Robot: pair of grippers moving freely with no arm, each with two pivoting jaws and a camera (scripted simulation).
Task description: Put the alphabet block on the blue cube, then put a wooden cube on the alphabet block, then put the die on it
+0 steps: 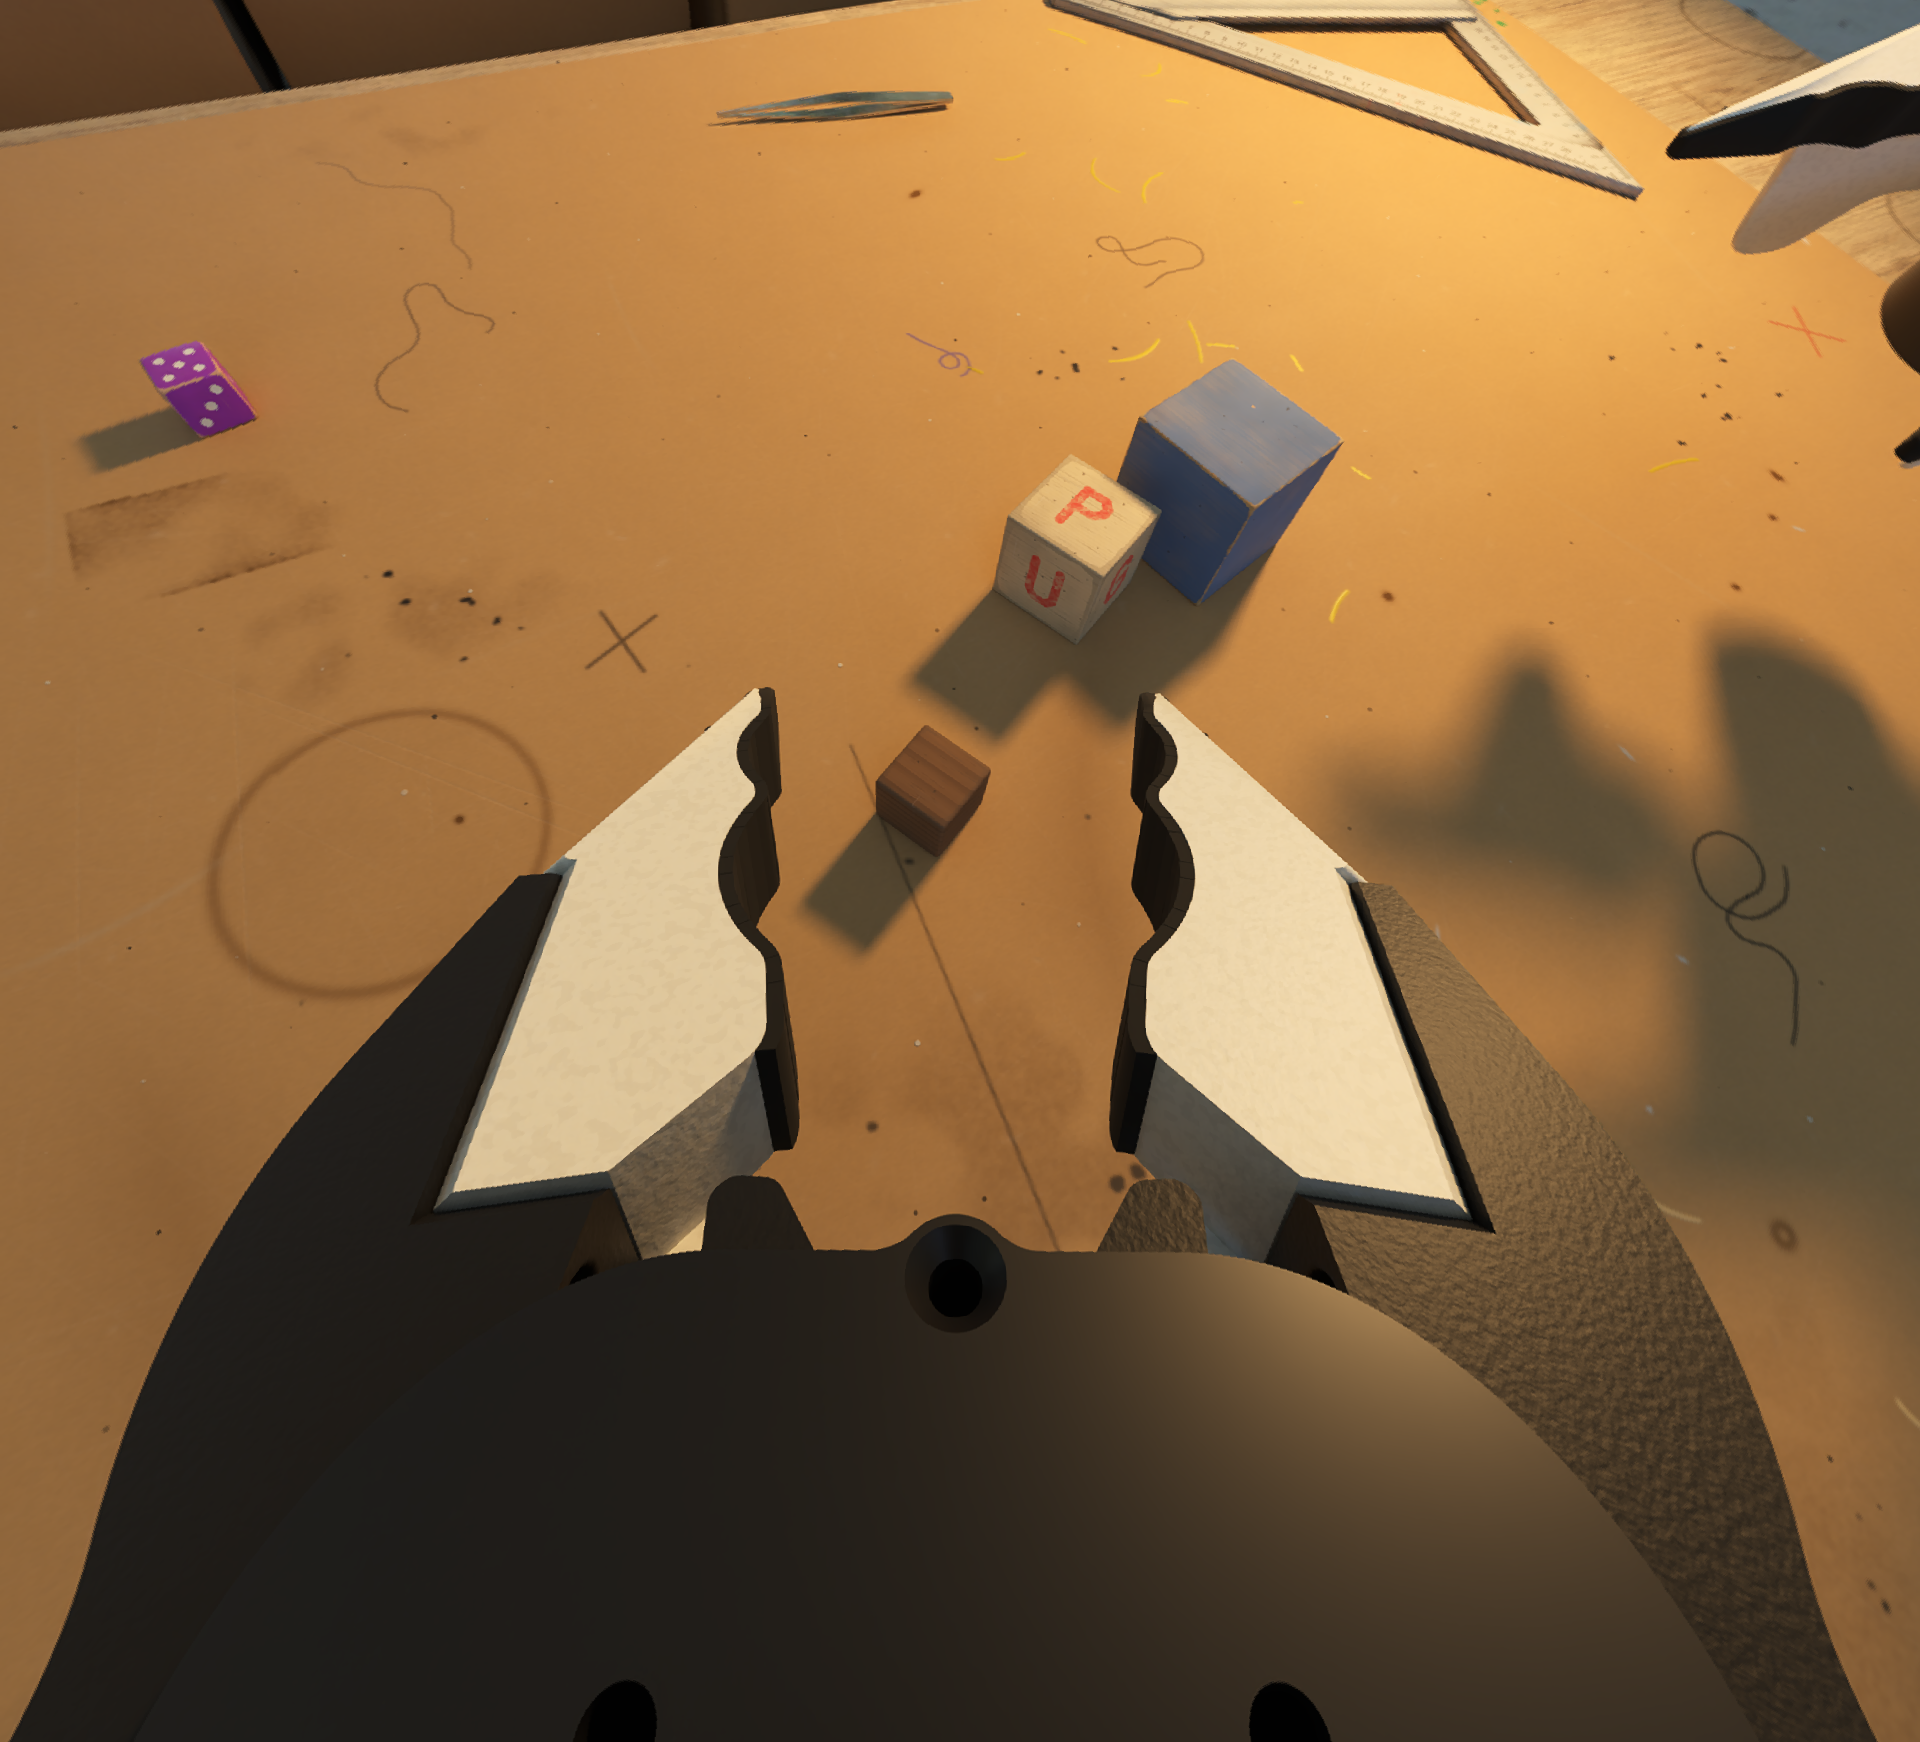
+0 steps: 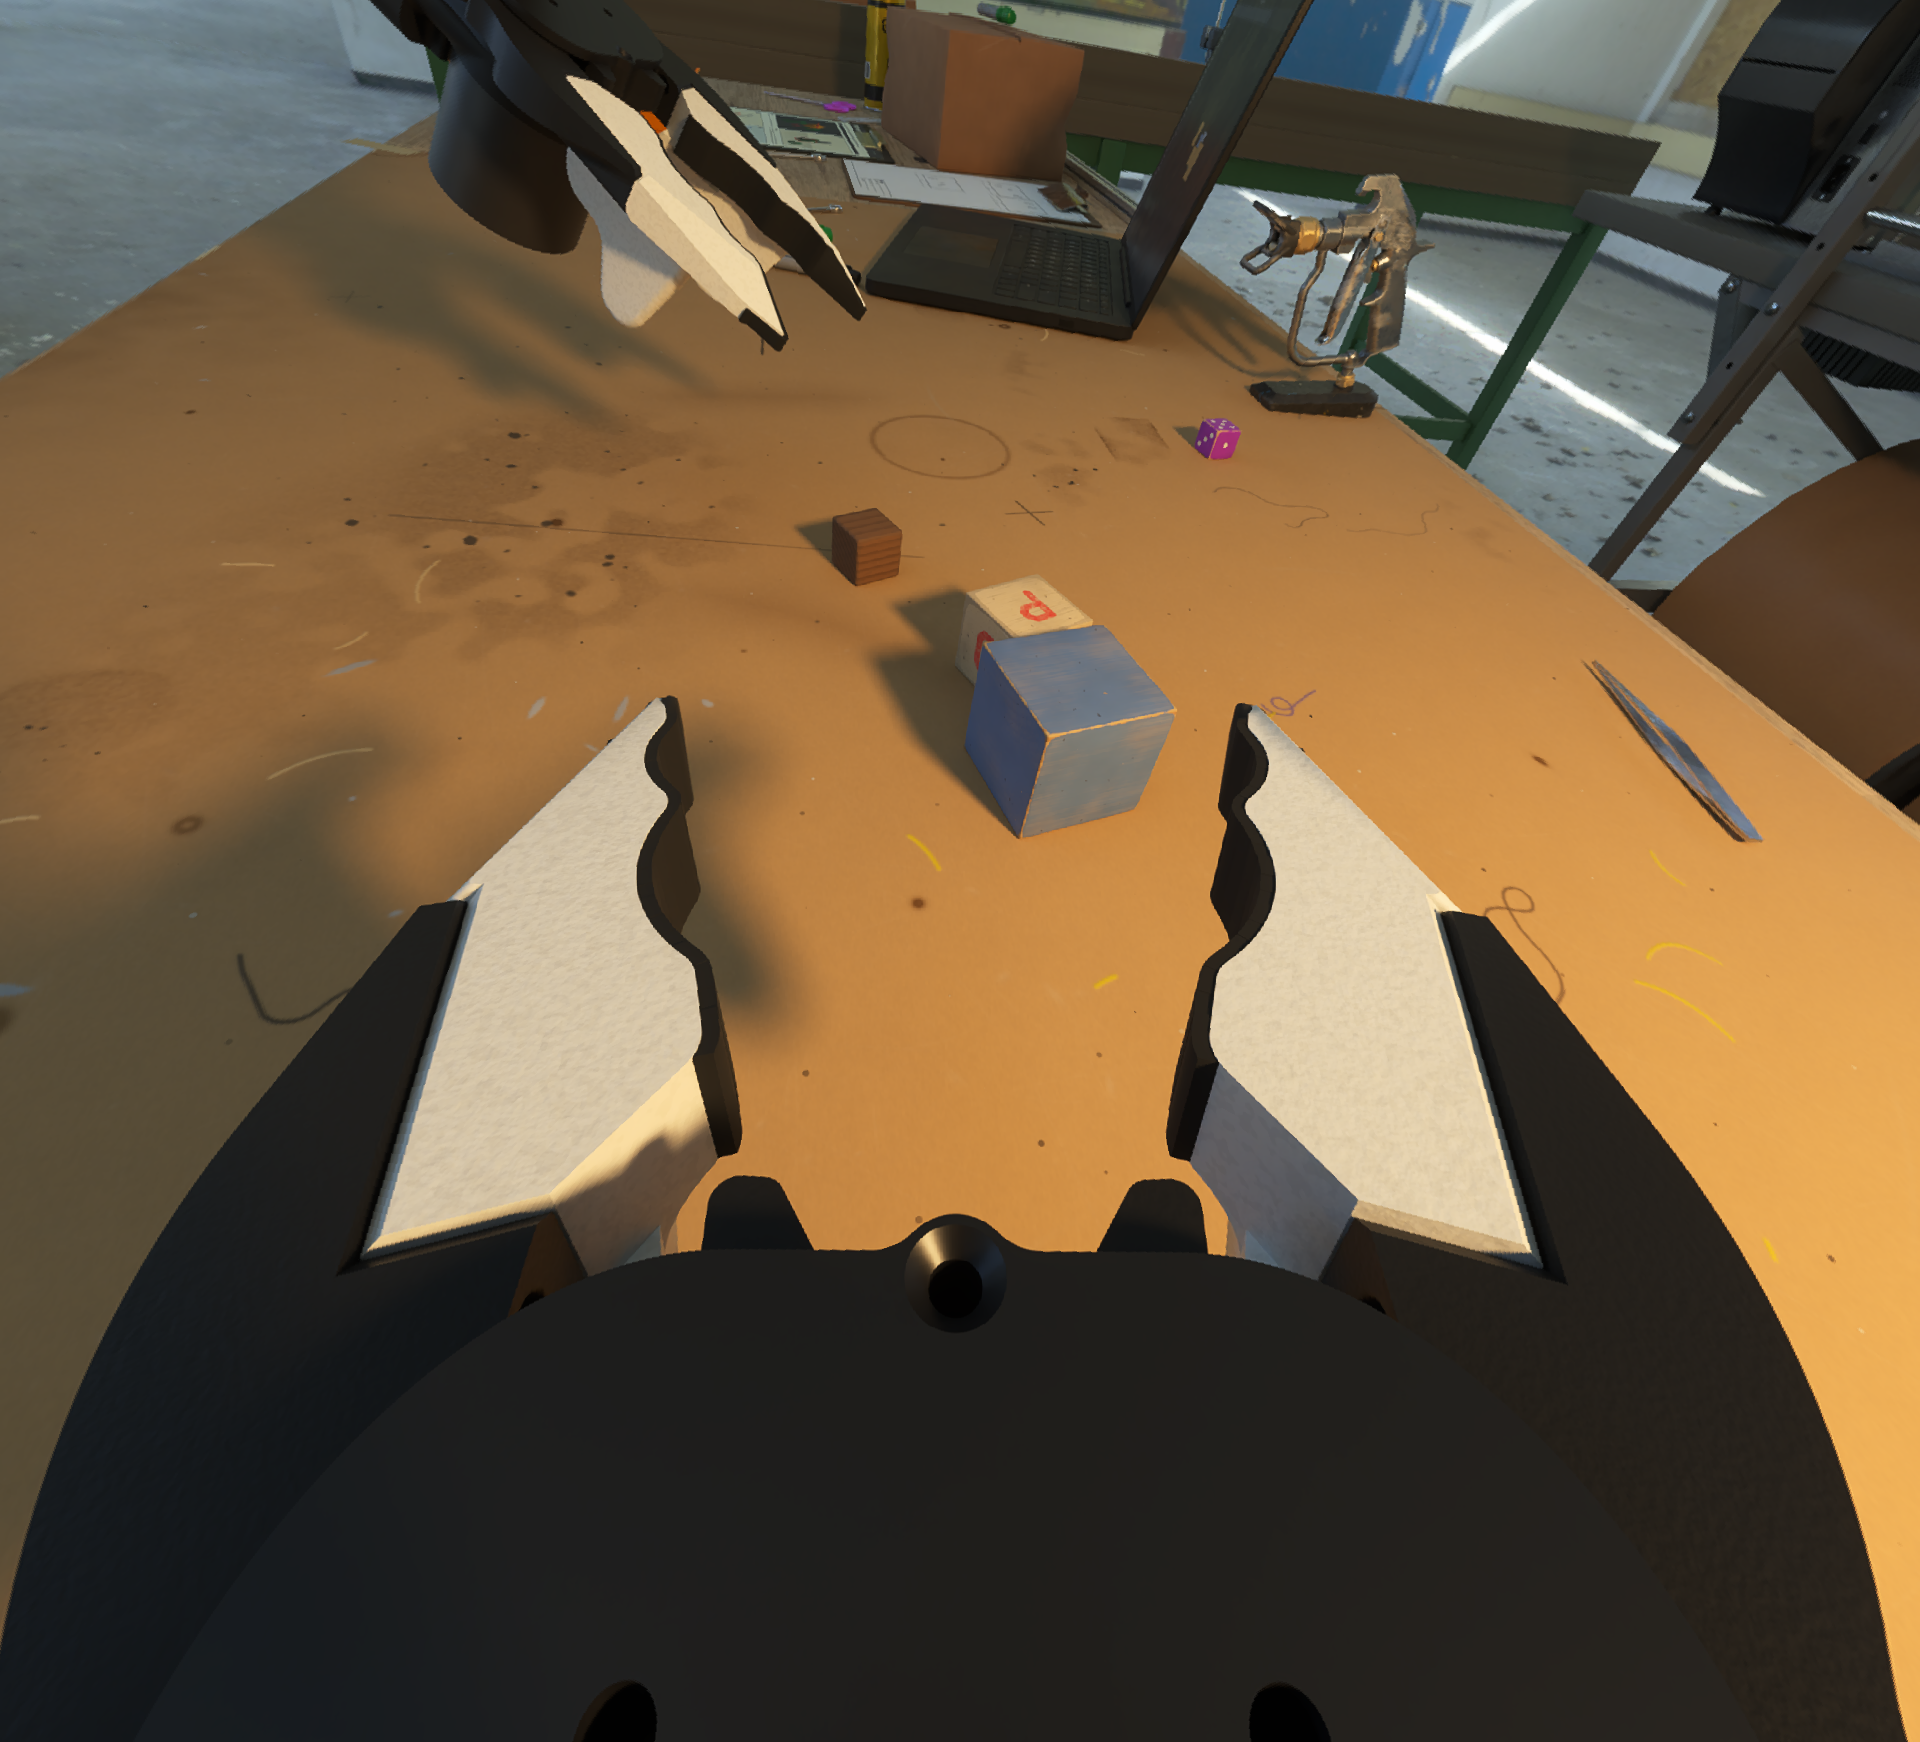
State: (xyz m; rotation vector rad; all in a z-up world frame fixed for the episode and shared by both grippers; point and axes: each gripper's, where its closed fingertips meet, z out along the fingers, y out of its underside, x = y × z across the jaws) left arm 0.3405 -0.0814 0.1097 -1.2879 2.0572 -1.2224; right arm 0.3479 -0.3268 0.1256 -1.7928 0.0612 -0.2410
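Note:
The blue cube [image 1: 1226,477] stands on the brown table, with the pale alphabet block [image 1: 1075,544] with red letters touching its near-left side. A small dark wooden cube [image 1: 932,788] lies just ahead of my left gripper [image 1: 956,705], which is open and empty above the table. The purple die [image 1: 197,388] lies far left. My right gripper [image 2: 951,716] is open and empty, with the blue cube [image 2: 1065,731] just ahead between its fingertips; the alphabet block [image 2: 1023,617], the wooden cube [image 2: 865,546] and the die [image 2: 1217,438] lie beyond it. The left gripper [image 2: 810,310] hovers at upper left there.
A metal triangle ruler [image 1: 1351,71] and tweezers [image 1: 836,105] lie at the far side in the left wrist view. In the right wrist view an open laptop [image 2: 1091,238], a cardboard box [image 2: 977,92], a spray gun on a stand [image 2: 1340,290] and a table edge at right [image 2: 1558,549].

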